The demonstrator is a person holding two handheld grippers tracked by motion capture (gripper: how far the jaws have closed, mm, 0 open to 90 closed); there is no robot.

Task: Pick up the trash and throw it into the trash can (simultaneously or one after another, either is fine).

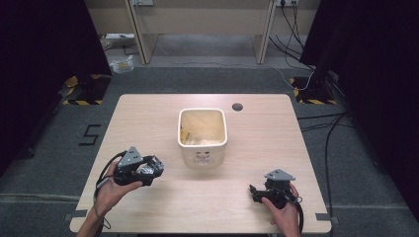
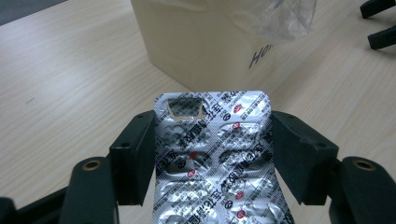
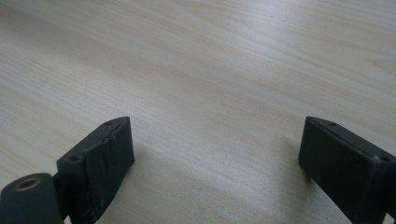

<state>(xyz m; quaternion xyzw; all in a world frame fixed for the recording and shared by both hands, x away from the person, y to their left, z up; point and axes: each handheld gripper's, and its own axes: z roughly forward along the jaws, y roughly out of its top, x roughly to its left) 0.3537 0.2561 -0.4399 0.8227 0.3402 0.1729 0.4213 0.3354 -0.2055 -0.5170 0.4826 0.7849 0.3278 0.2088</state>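
The cream bin (image 1: 202, 136) stands mid-counter (image 1: 148, 113), the one obstacle between the left claw (image 1: 150, 168) and the right claw (image 1: 254, 190). Bare wood lies open on either side of it and along the near edge.

Table (image 1: 148, 118): bin (image 1: 202, 136) at its centre. My left gripper (image 1: 148, 170), before the bin to its left, holds blister pack (image 2: 215, 154) between its jaws. My right gripper (image 1: 254, 191) sits before the bin, rightward.

light: even, overhead | shadows: soft | glare: foil sheen | blur: slight, near jaws | corners: dark
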